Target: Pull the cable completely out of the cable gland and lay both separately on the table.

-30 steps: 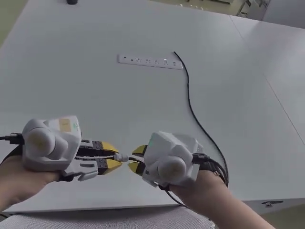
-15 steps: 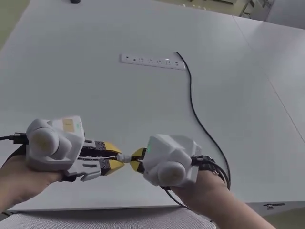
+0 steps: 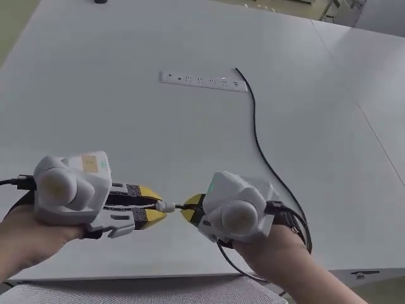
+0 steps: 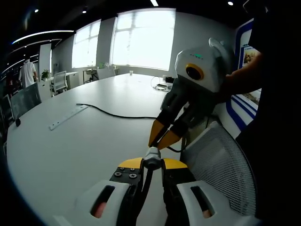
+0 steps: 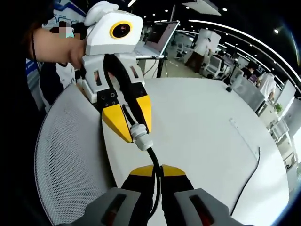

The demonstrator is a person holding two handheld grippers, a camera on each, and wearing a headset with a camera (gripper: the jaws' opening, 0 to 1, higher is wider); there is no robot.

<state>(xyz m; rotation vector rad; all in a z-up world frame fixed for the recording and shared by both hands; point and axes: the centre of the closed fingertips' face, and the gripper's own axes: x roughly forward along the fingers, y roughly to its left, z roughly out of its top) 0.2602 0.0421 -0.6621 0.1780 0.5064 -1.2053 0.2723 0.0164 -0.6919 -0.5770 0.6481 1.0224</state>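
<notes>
1. Since a moment ago the right hand-held gripper (image 3: 192, 207) has drawn off to the right, away from the left hand-held gripper (image 3: 154, 206). Their yellow tips nearly met before; now a short black run of cable (image 3: 180, 206) shows between them.
2. From where I stand, that looks like the pull under way. More cable is out of the cable gland (image 3: 166, 206), yet the two are joined, so neither is ready to be laid down. How much cable remains inside the gland, I cannot tell.
3. The left hand-held gripper has its jaws closed on the white gland, which sits right at its tips and pokes out just beyond them. Its own view shows this plainly.
4. The right hand-held gripper is pinched down on the cable. The right gripper view shows the cable running straight from the gland's mouth in between that gripper's tips, taut rather than slack.
5. Gland and cable hang in the air between the two grippers, over the near edge of the tabletop (image 3: 126, 133), close in front of the person.
6. A power strip (image 3: 202, 81) lies well apart, farther up the tabletop, and has no part in this.
</notes>
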